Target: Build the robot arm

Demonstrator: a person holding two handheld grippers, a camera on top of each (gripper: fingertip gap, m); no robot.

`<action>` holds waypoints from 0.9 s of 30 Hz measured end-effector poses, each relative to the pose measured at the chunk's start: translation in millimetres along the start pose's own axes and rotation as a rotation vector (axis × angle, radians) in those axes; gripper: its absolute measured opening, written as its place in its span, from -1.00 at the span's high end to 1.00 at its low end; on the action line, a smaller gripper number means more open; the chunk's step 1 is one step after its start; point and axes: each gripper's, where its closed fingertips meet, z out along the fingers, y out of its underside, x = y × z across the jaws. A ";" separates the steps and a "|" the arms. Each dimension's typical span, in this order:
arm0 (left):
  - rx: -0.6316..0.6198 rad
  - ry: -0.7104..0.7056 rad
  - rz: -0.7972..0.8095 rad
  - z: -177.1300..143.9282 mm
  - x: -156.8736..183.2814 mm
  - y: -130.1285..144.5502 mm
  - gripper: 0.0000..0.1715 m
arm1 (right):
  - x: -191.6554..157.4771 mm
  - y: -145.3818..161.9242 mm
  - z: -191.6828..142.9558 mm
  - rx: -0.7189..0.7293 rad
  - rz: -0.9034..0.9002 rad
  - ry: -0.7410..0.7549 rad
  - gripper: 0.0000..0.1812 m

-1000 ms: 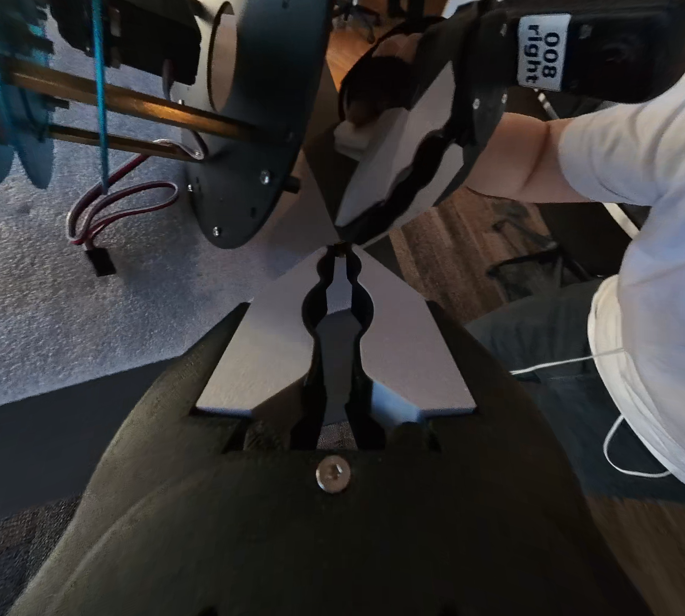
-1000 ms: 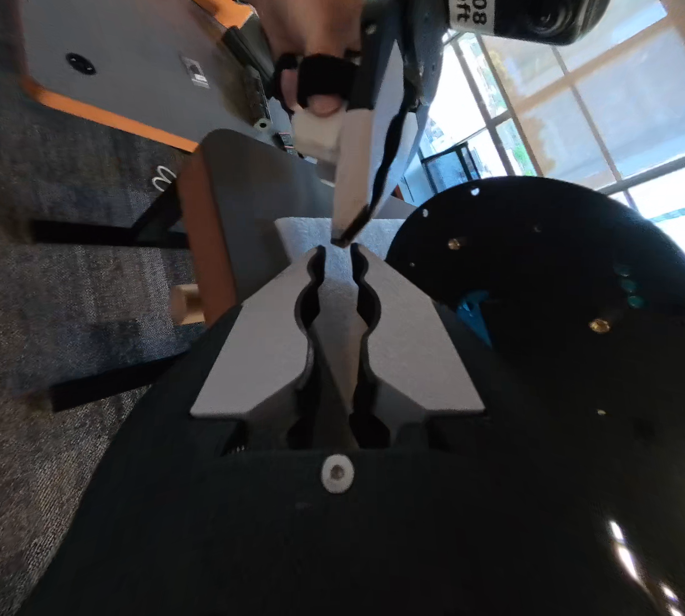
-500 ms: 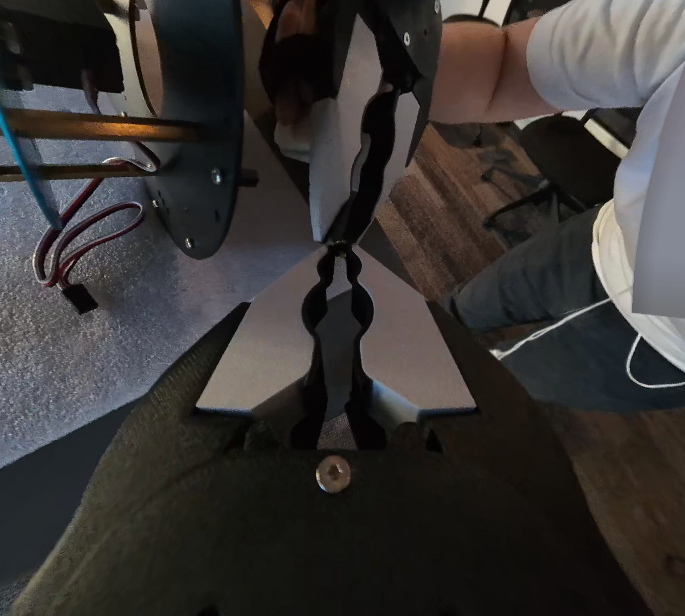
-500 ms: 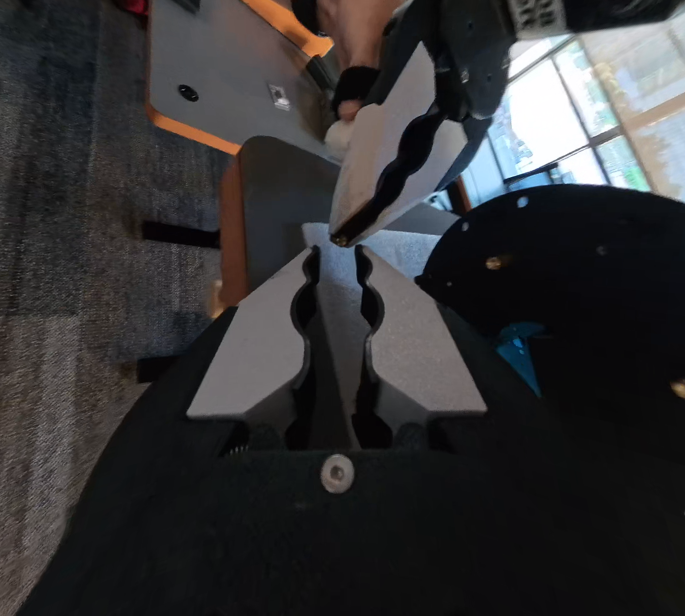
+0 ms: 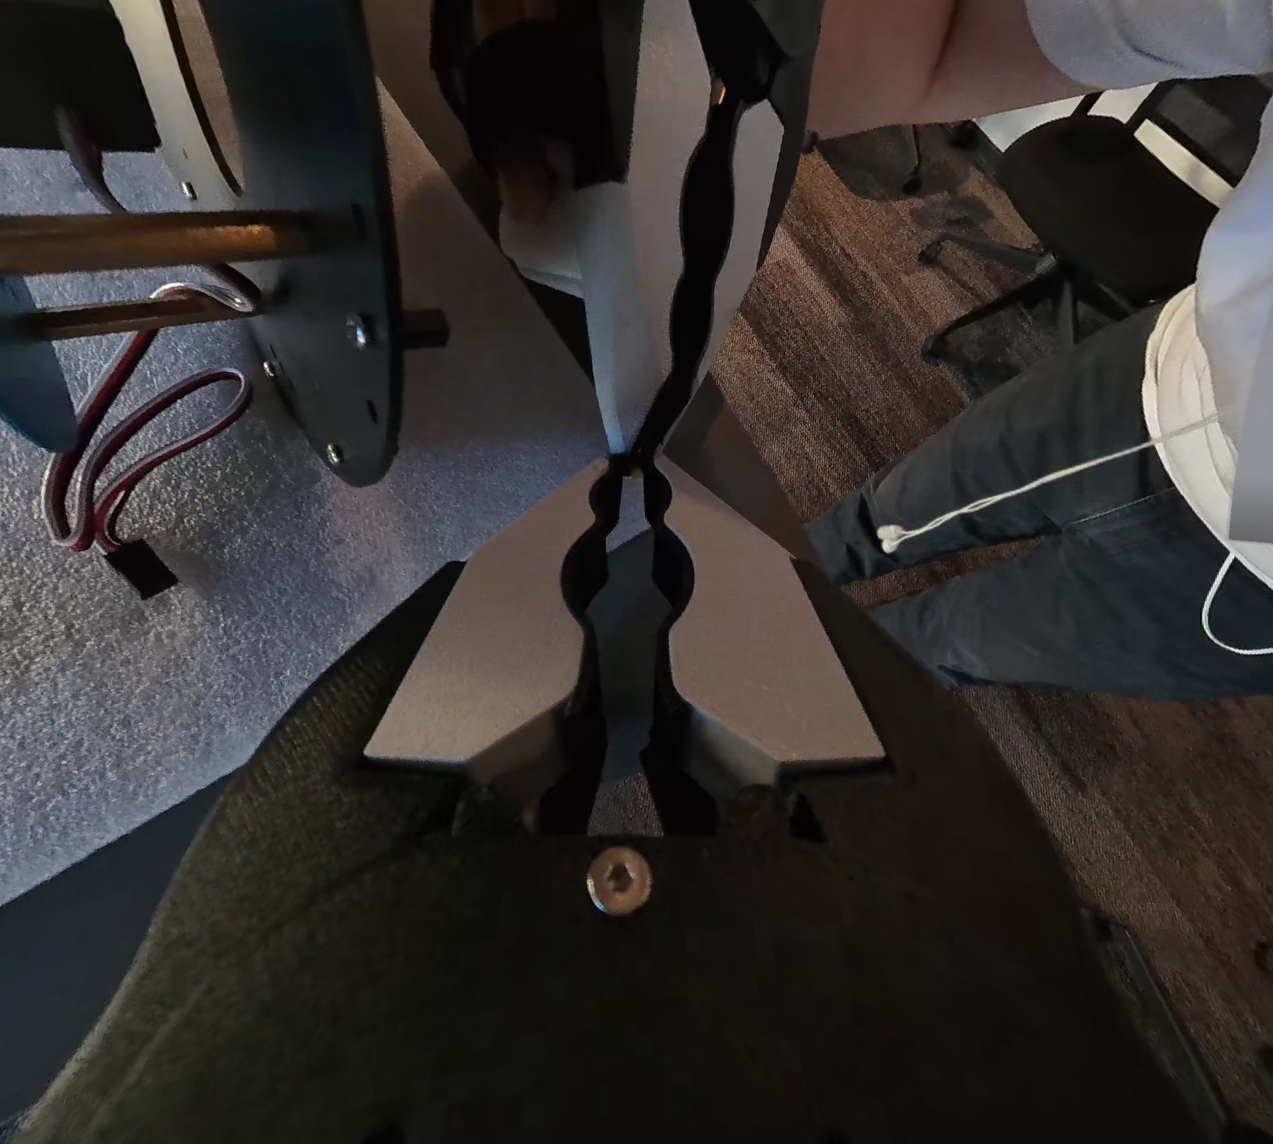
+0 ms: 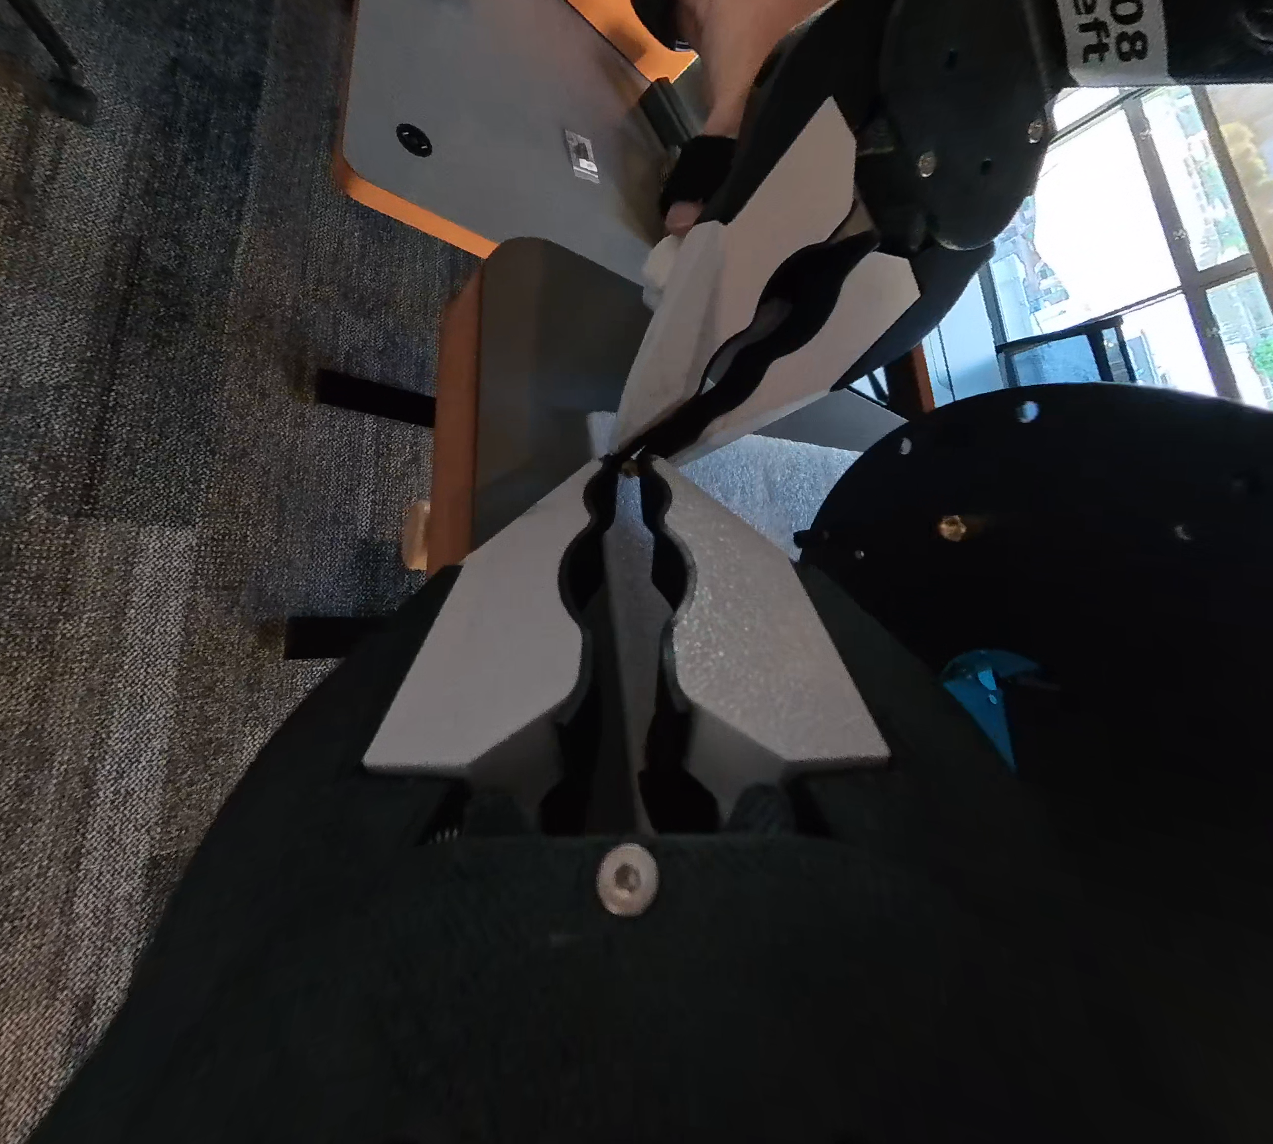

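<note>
My left gripper [image 5: 632,476] and right gripper [image 6: 627,469] meet tip to tip above a grey foam mat [image 5: 207,629]. A tiny brass-coloured part [image 5: 632,469] sits between the tips of both; it also shows in the right wrist view [image 6: 631,465]. Both grippers are shut on it. In the left wrist view the right gripper [image 5: 637,451] comes down from above. In the right wrist view the left gripper [image 6: 622,454] comes in from the upper right. The part is too small to name.
A black round plate [image 5: 324,216] on brass rods [image 5: 172,233] stands to the left, with looped red-white wires [image 5: 138,457] and a black plug. It also fills the right of the right wrist view [image 6: 1033,560]. A person's arm [image 5: 930,9] and legs are to the right. The grippers are tip to tip, or close to it.
The right gripper's fingers have narrowed from open onto the brass part held at the left gripper's tips. The two grippers have swung round each other while staying tip to tip.
</note>
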 end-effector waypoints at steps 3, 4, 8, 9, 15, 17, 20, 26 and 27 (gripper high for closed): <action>0.008 0.005 -0.004 0.1 -0.1 -0.4 0.95 | 0.0 0.2 -0.4 0.006 0.011 0.006 0.95; 0.012 0.006 -0.007 -0.1 -0.1 -0.8 0.95 | 0.3 0.2 -0.7 0.009 0.024 0.008 0.95; 0.021 -0.038 -0.021 -3.8 -6.8 0.2 0.78 | 5.9 4.5 -3.4 0.003 0.031 0.065 0.95; 0.027 -0.049 -0.024 -4.6 -8.2 0.1 0.78 | 7.3 5.5 -4.2 -0.001 0.030 0.084 0.95; 0.021 -0.121 0.000 -2.8 -13.7 0.2 0.89 | 11.3 11.9 -4.1 -0.053 0.024 0.162 0.95; 0.020 -0.135 -0.010 -3.3 -15.2 0.4 0.90 | 12.0 16.9 -4.7 -0.088 0.033 0.166 0.95; 0.034 -0.148 -0.034 -5.6 -15.9 0.5 0.88 | 9.7 20.1 -6.8 -0.105 0.080 0.125 0.95; 0.045 -0.187 -0.047 -11.3 -16.5 3.8 0.88 | 8.2 22.5 -6.4 -0.113 0.222 0.018 0.95; 0.049 -0.187 -0.052 -11.7 -16.2 3.5 0.88 | 8.2 22.8 -6.4 -0.110 0.244 -0.001 0.95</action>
